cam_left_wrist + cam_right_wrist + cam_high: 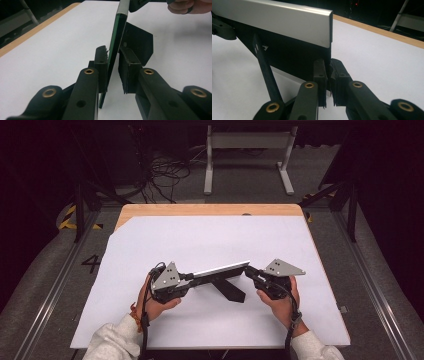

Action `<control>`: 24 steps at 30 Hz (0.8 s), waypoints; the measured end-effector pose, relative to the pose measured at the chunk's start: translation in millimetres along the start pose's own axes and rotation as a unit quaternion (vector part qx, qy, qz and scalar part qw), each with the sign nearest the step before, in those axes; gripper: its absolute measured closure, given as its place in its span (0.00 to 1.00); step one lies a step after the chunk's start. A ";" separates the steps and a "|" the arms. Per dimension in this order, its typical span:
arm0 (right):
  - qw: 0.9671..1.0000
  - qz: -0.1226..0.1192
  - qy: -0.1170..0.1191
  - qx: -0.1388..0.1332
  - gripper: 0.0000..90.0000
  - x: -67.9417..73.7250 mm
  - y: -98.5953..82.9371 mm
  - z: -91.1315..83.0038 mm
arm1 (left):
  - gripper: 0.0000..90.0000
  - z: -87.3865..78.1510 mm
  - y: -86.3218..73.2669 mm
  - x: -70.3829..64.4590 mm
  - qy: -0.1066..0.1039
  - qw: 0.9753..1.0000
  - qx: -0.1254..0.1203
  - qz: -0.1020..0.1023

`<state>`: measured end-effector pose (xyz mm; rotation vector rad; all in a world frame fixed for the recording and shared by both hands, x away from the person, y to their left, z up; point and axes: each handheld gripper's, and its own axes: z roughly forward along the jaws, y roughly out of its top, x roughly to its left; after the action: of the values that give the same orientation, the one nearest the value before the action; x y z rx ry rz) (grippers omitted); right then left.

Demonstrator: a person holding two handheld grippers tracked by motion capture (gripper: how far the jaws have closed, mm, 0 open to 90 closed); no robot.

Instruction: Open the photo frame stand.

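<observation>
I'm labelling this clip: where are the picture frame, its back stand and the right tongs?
picture frame (287, 18): right gripper view, silver top rail.
back stand (231, 290): high view, black leg on the table.
right tongs (329, 82): right gripper view, between the fingertips.

the white sheet lies bare all the way from the framed panel to the far wooden edge of the table, so that whole stretch is open for a pass. the panel stands on edge between the left gripper and the right gripper, barring the line from one to the other. its black prop leg slants toward the person, taking up part of the near strip between the two hands.
</observation>
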<state>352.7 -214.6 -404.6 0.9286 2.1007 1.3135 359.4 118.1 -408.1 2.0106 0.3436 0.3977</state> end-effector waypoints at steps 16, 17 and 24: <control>1.000 -0.015 0.012 -0.007 1.00 3.3 5.5 -9.7 | 0.85 0.5 -1.5 1.6 -0.006 1.000 -0.001 0.001; 1.000 -0.018 0.011 -0.006 1.00 4.3 5.5 -9.3 | 0.85 1.2 -1.8 1.8 -0.006 1.000 -0.001 0.001; 1.000 -0.020 0.012 -0.004 1.00 8.7 6.0 -5.6 | 0.85 1.0 -2.1 0.6 -0.009 1.000 0.000 -0.002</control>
<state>344.8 -209.4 -397.3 0.8676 2.1197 1.3179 360.2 118.4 -410.4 2.0115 0.3361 0.3771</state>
